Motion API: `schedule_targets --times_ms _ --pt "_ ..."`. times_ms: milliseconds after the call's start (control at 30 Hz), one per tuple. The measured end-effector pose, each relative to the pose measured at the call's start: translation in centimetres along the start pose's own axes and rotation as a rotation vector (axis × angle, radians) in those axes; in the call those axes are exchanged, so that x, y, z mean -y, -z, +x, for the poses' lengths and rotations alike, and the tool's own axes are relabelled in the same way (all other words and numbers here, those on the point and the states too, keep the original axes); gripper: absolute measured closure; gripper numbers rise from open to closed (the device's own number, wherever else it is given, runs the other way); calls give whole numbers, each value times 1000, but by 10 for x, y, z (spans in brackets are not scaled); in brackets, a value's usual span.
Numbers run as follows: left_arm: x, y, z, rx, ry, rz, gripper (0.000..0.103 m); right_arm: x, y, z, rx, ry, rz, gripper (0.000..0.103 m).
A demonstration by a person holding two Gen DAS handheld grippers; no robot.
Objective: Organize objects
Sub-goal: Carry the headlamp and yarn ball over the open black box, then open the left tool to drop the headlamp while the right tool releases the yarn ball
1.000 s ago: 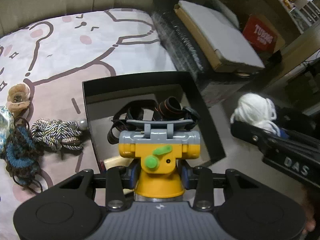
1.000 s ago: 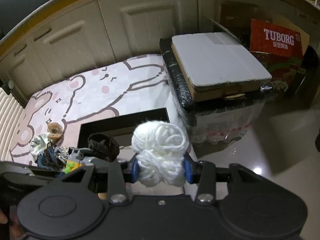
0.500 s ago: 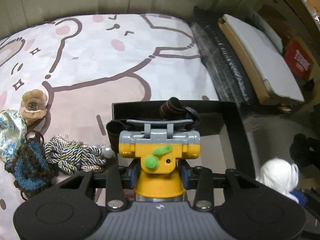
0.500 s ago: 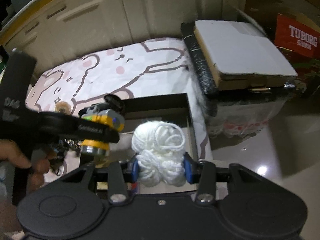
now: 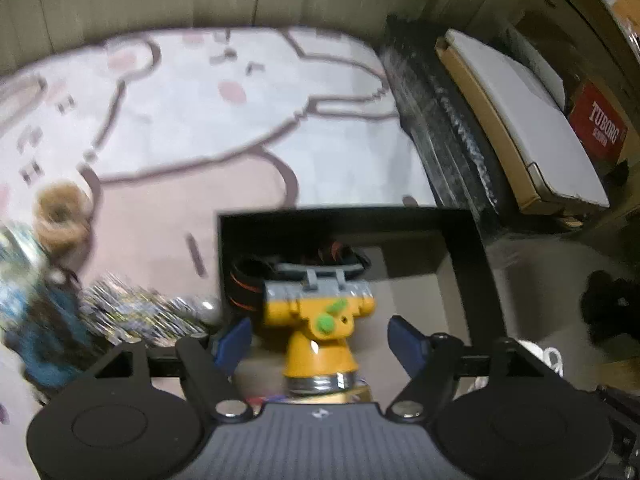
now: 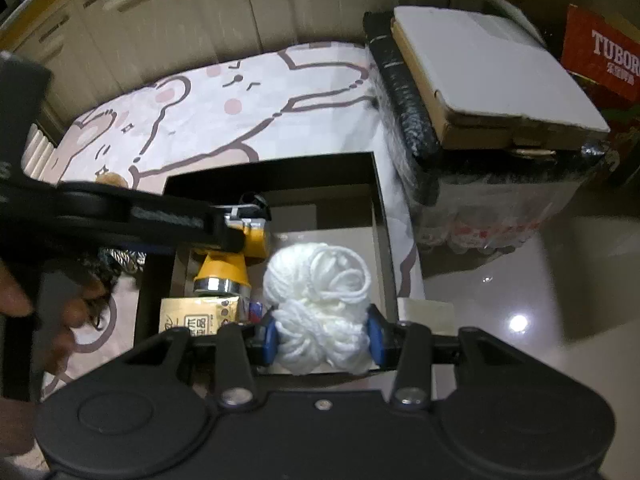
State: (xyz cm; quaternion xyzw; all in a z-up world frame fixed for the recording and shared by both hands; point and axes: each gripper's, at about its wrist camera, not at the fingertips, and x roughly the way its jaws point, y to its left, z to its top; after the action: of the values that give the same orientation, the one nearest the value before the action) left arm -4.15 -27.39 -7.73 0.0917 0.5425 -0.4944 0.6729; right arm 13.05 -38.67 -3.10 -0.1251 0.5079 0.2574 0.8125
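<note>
home | cartoon bear mat point(image 6: 304, 92) on floor | cupboard doors point(image 6: 160, 12) | Tuborg box point(image 6: 600, 64)

A soft mat point(image 6: 280, 92) with big cartoon bears lies on the shiny floor point(image 6: 540, 280). Cream cupboards point(image 6: 168, 20) stand behind it. A red Tuborg box point(image 6: 604, 60) sits to the right. A light spot point(image 6: 518, 323) glints on the floor.

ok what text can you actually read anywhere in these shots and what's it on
"TUBORG" on the red carton in the left wrist view; cut to "TUBOR" at the frame edge in the right wrist view.
Small line under the brand: too small to read.
Print on the tan packet in the black box: unreadable.
</note>
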Motion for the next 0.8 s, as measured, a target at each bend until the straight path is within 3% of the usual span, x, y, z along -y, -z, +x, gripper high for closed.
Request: schedule_targets --times_ms 200,267,400,600,800 --pt "-7 -6 -13 28 24 2 26 -1 -2 12 -13 -13 13 59" --pt "-6 -7 -18 45 -5 14 21 -5 -4 21 -22 -9 -3 59" --pt "-12 -10 -28 86 -35 33 21 -14 -5 40 -61 5 -37 59" --pt "-30 -9 -19 49 -3 3 21 -23 -2 69 -179 0 -80 59" --pt "-33 -10 -10 29 7 -2 21 -21 1 79 -233 -19 -73 54"
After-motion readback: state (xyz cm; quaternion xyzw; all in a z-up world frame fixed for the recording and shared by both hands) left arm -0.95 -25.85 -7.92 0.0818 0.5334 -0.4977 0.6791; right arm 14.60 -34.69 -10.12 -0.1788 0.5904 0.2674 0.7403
